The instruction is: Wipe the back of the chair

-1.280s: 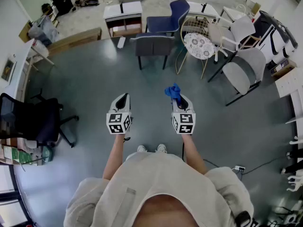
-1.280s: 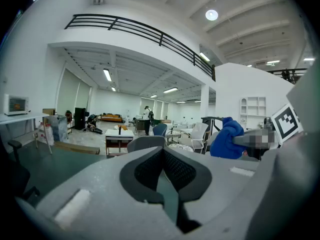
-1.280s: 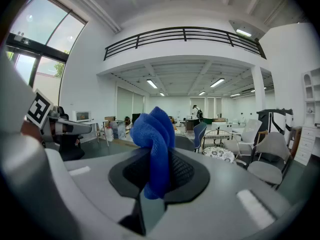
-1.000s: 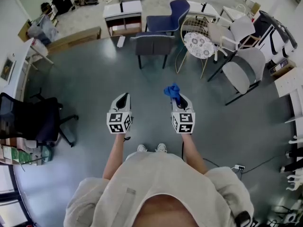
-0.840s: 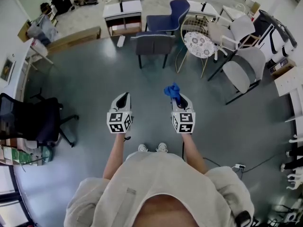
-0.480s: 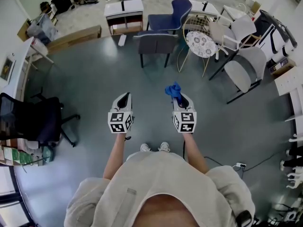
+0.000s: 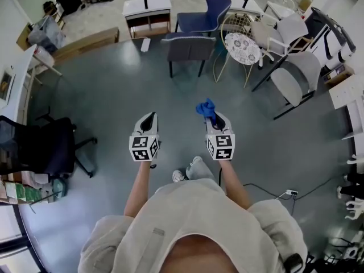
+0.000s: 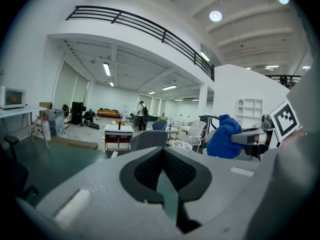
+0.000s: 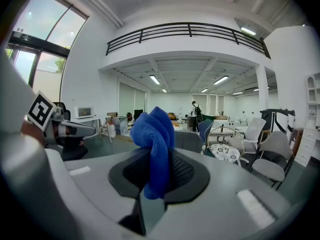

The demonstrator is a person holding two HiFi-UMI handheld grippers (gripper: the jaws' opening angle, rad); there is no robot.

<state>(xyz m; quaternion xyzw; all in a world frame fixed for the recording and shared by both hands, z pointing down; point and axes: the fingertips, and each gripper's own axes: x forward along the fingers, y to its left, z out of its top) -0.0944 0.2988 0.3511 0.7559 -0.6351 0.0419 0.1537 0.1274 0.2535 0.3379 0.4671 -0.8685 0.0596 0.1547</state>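
Head view: the person stands on the grey floor (image 7: 108, 95) with both claws held out level. The right gripper (image 7: 212, 116) carries a blue cloth (image 7: 206, 108) at its tip; the left gripper (image 7: 149, 117) is just beside it. The grey chair (image 7: 187, 46) stands well ahead, among other chairs.

Left gripper view: its jaws are pressed together with nothing between them.

Right gripper view: its jaws are pinched on the bunched cloth, the chair far beyond.
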